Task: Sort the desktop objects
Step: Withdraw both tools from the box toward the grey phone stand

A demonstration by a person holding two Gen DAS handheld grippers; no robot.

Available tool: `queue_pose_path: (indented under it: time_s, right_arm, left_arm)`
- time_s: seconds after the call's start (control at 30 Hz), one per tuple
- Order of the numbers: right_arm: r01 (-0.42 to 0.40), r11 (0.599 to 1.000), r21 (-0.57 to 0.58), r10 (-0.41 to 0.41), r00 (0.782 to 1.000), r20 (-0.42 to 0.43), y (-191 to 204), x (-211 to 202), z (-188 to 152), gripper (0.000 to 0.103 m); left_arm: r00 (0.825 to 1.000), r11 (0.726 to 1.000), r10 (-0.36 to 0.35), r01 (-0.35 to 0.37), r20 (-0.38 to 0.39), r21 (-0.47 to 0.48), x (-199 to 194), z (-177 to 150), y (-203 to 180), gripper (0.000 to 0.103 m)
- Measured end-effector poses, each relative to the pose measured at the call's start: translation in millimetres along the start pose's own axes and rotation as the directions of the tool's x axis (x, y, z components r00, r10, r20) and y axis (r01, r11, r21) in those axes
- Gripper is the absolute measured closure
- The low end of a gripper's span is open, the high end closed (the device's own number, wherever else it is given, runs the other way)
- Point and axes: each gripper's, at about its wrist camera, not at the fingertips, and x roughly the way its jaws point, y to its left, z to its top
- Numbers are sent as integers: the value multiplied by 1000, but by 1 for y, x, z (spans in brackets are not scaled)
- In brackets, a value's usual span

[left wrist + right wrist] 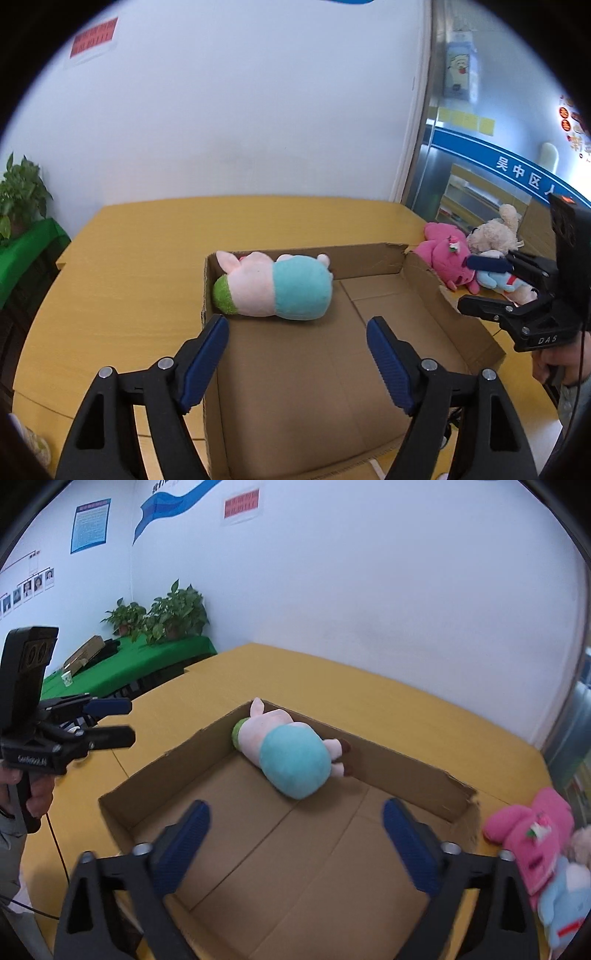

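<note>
A pink and teal plush pig (pixel 275 288) lies on its side in the far left corner of an open cardboard box (pixel 369 258); it also shows in the right wrist view (pixel 291 755), inside the box (pixel 406 771). My left gripper (pixel 297 334) is open and empty over the box's near half. My right gripper (pixel 295 825) is open and empty over the box. A pink plush (pixel 445 258), a cream plush (pixel 493 232) and a light blue plush (pixel 496 278) lie on the table right of the box. The pink plush (pixel 532 834) and the blue plush (pixel 569 904) show beside my right gripper.
The box sits on a yellow table (pixel 140 251) against a white wall. A green-covered side table (pixel 122 668) with potted plants (pixel 173 611) stands to the left. The other hand-held gripper shows in each view, right (pixel 517 288) and left (pixel 107 720).
</note>
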Motion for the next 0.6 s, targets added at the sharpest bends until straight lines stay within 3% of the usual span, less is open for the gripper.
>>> queue_pose_path:
  time_s: [0.03,0.07,0.13,0.17,0.2,0.23,0.27,0.3,0.33,0.37,0.43,0.6]
  right_arm:
    - [25,1000,-2,-25,1000,6,7,-15,-9,45]
    - [32,1000,-2,-32,999,10,11,-27,-16,52]
    - [35,999,0,-35,999,24,25,-50,-31,54]
    - [36,999,-1,-35,999,31,31,-60,-37,52]
    - [40,999,0,-40,998,42,40,-70,-45,40]
    - [45,999,2,-45,998,53,45,-80,-51,12]
    - [54,999,4,-54,996,71,50,-91,-57,0]
    - [59,998,6,-59,994,94,53,-101,-62,0]
    - [59,998,10,-60,992,111,56,-112,-69,0]
    - [54,998,14,-56,992,116,58,-121,-74,0]
    - [57,998,33,-61,991,120,59,-134,-87,0]
    - [49,992,118,-58,995,79,47,-146,-122,0]
  left_arm:
    - [1000,1000,5,-6,10,10,-3,-2,-7,32]
    - [1000,1000,4,-4,13,18,-11,-5,-13,61]
    - [999,999,-39,39,-19,22,-21,-13,-24,99]
    - [998,998,-54,54,-31,12,-25,-18,-29,98]
    - [998,999,-51,51,-32,0,-31,-23,-34,98]
    - [999,999,-43,43,-26,-4,-37,-28,-38,95]
    - [999,1000,-30,30,-21,-7,-43,-33,-43,81]
    - [1000,1000,-16,16,-26,-8,-49,-39,-48,69]
    - [1000,1000,-3,3,-28,-8,-56,-44,-52,39]
    - [1000,1000,8,-8,-18,-8,-62,-48,-56,22]
    - [1000,1000,18,-18,24,10,-75,-56,-64,22]
    - [1000,998,29,-29,-3,47,-78,-69,-81,22]
